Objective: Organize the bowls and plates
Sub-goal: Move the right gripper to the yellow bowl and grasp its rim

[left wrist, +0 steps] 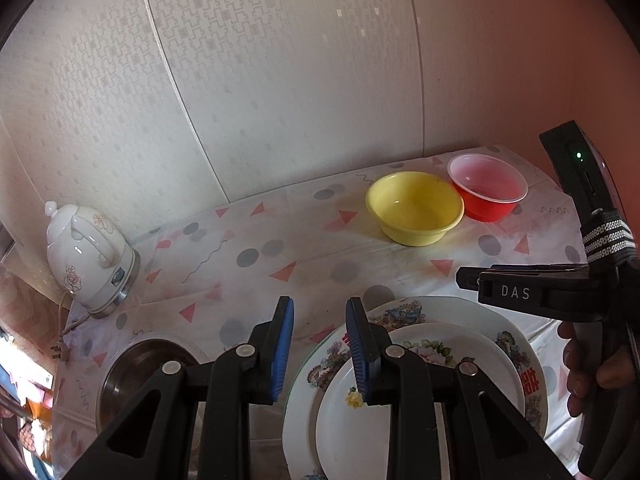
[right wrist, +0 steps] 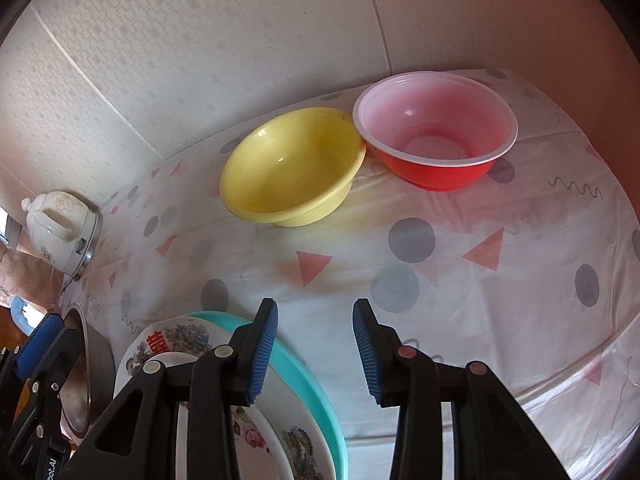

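Note:
A yellow bowl (left wrist: 414,208) (right wrist: 290,166) and a red bowl with a white rim (left wrist: 487,186) (right wrist: 436,136) stand side by side at the back of the table. A stack of plates sits at the front: a small white floral plate (left wrist: 436,364) (right wrist: 256,436) on a larger patterned plate (left wrist: 516,336) (right wrist: 172,338), with a teal plate (right wrist: 296,368) underneath. A metal bowl (left wrist: 132,376) (right wrist: 86,376) stands left of the stack. My left gripper (left wrist: 320,352) is open and empty over the stack's left edge. My right gripper (right wrist: 316,352) is open and empty at the stack's right edge.
A white ceramic kettle (left wrist: 90,254) (right wrist: 60,230) with a cord stands at the back left. The table has a patterned plastic cloth (right wrist: 460,280). A papered wall runs close behind the bowls. The right hand-held gripper body (left wrist: 560,284) shows in the left wrist view.

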`<action>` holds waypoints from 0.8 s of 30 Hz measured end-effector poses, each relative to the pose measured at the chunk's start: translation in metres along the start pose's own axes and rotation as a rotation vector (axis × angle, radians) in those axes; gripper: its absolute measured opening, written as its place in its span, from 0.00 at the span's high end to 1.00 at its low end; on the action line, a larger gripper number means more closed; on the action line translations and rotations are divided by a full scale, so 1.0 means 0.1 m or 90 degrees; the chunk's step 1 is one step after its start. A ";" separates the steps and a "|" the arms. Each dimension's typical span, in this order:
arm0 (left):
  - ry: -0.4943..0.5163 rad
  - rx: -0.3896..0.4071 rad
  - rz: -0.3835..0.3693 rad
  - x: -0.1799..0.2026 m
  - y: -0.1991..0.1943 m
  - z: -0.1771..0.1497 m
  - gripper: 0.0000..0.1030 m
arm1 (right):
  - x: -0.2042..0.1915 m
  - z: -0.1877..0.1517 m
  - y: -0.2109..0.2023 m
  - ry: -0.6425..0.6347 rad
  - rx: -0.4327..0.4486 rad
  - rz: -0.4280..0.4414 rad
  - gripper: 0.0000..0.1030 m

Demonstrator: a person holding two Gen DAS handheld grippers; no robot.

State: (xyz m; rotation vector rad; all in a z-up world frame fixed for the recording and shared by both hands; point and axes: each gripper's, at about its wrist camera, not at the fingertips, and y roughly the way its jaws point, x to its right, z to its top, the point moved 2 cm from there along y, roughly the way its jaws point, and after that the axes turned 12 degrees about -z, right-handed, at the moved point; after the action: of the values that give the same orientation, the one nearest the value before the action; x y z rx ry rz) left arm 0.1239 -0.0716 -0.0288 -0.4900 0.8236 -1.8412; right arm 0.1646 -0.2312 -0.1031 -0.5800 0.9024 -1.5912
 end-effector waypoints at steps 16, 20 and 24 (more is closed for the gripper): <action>-0.068 -0.057 -0.032 -0.27 0.49 0.19 0.73 | 0.25 0.41 0.15 0.089 -0.009 0.013 0.62; -0.113 -0.079 -0.060 -0.38 0.66 0.31 0.73 | 0.30 0.48 0.19 0.114 -0.013 0.018 0.62; -0.149 -0.089 -0.089 -0.43 0.82 0.45 0.73 | 0.30 0.52 0.23 0.124 -0.021 0.030 0.62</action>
State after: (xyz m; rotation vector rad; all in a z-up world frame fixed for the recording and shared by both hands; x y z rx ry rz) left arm 0.2229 -0.0673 -0.0561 -0.8532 0.7764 -1.8168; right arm 0.2124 -0.2742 -0.0947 -0.4277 1.0812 -1.6126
